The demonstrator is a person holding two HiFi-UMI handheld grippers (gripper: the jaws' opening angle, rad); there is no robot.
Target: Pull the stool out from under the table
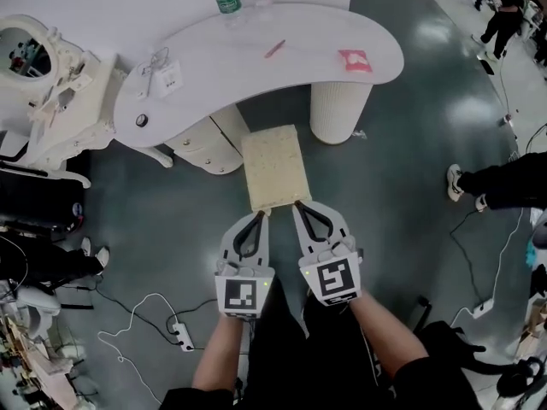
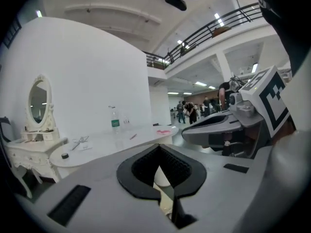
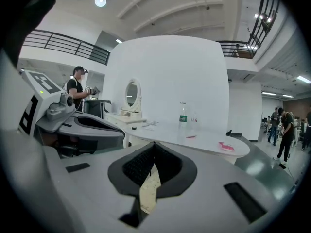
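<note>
Left gripper [image 1: 261,214], right gripper [image 1: 297,203] closed, seemingly pinching the stool [image 1: 273,167], its length pointing toward table [image 1: 256,32].

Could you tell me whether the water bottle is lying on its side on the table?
No, the bottle stands upright on the white table.

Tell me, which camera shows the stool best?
The head view. It looks down on the stool, showing its whole cream seat by the white table. The left and right gripper views each show only a cream sliver of it through the opening between their jaws.
</note>
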